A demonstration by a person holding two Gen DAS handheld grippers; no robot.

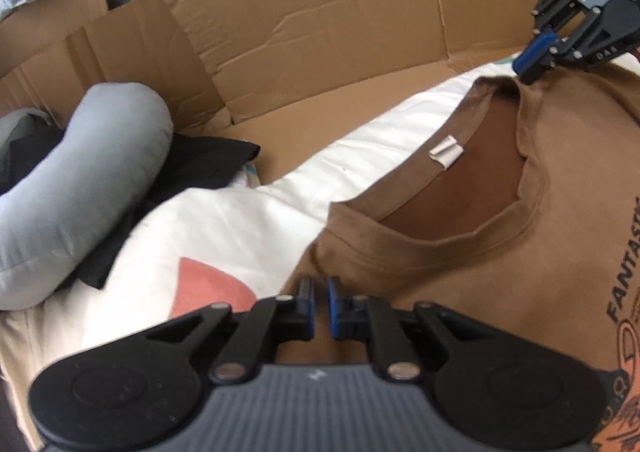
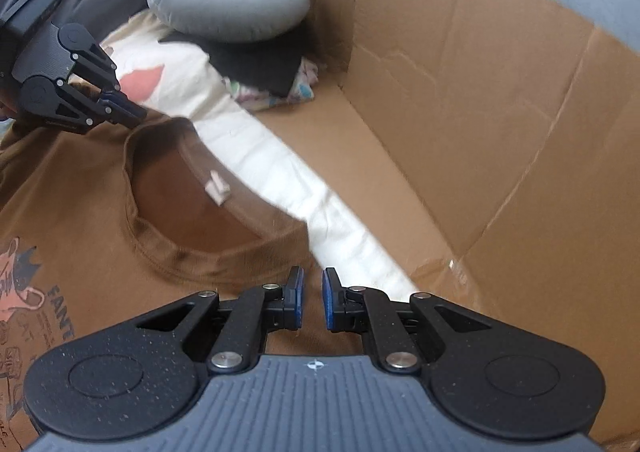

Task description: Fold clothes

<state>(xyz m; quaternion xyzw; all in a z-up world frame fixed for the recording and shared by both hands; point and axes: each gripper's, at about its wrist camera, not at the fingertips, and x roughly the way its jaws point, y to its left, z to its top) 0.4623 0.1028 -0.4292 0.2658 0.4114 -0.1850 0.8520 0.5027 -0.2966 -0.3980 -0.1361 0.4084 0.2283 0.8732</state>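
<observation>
A brown T-shirt (image 1: 500, 252) (image 2: 100, 191) with a dark and orange print lies front up on white bedding. Its neck hole gapes and shows a small pale label (image 1: 445, 151) (image 2: 216, 187). My left gripper (image 1: 319, 292) is shut on the shirt's shoulder edge at one side of the collar. In the right wrist view the left gripper (image 2: 134, 113) pinches that shoulder at the upper left. My right gripper (image 2: 312, 284) is shut on the opposite shoulder edge, and the left wrist view shows the right gripper (image 1: 530, 69) at the upper right. Only a thin slit remains between each pair of blue pads.
White bedding (image 1: 240, 236) with a pink patch (image 1: 208, 288) lies under the shirt. A grey neck pillow (image 1: 80, 179) (image 2: 224, 7) rests on a black cloth (image 1: 200, 163) beyond it. Brown cardboard walls (image 1: 320, 11) (image 2: 480, 131) stand along the far side.
</observation>
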